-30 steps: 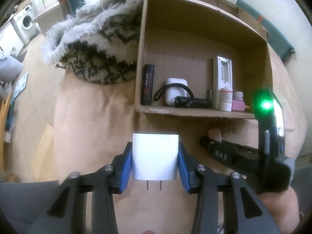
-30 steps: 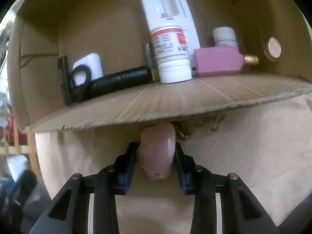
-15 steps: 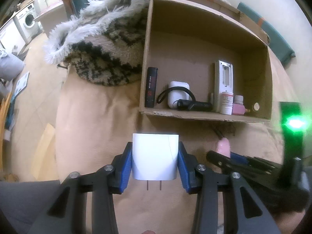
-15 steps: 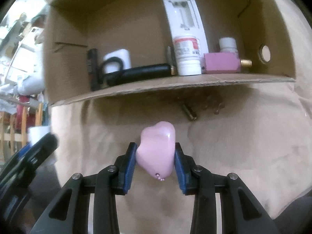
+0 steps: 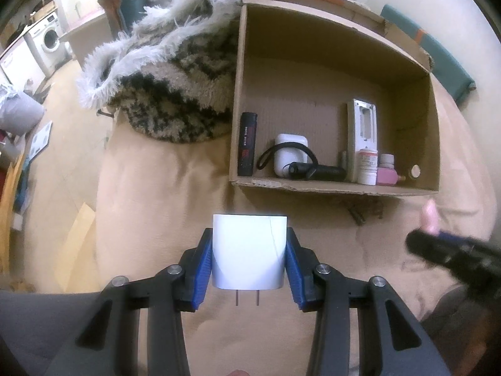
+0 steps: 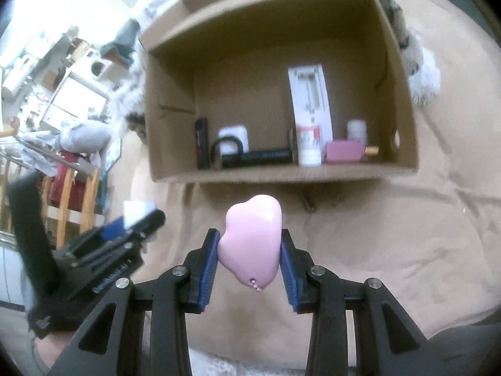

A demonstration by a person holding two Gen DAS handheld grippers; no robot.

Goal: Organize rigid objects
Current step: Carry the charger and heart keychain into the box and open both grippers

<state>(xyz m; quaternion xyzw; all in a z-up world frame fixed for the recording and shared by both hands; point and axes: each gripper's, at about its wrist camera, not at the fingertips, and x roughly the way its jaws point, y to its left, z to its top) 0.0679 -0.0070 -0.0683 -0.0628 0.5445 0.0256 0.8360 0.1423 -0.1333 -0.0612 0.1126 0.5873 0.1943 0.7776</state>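
My left gripper (image 5: 249,252) is shut on a white plug adapter (image 5: 249,250) with two prongs pointing back at me, held above the tan bedding in front of the cardboard box (image 5: 433,119). My right gripper (image 6: 249,250) is shut on a pink heart-shaped object (image 6: 252,244), also in front of the box (image 6: 404,100). The box holds a black stick (image 5: 247,144), a white case (image 5: 291,155), a black flashlight (image 5: 316,171), a white bottle (image 5: 368,167) and a pink block (image 5: 385,177). The right gripper shows blurred at the right of the left wrist view (image 5: 429,219).
A fluffy patterned blanket (image 5: 162,75) lies left of the box. Small dark items (image 5: 360,213) lie on the bedding (image 5: 156,203) under the box's front edge. The bed edge drops to the floor (image 5: 56,144) at left. A wooden chair (image 6: 72,197) stands beside the bed.
Both grippers have pulled back from the box, which now looks smaller. The right gripper has drawn away most and moved rightward. Both still hold their objects.
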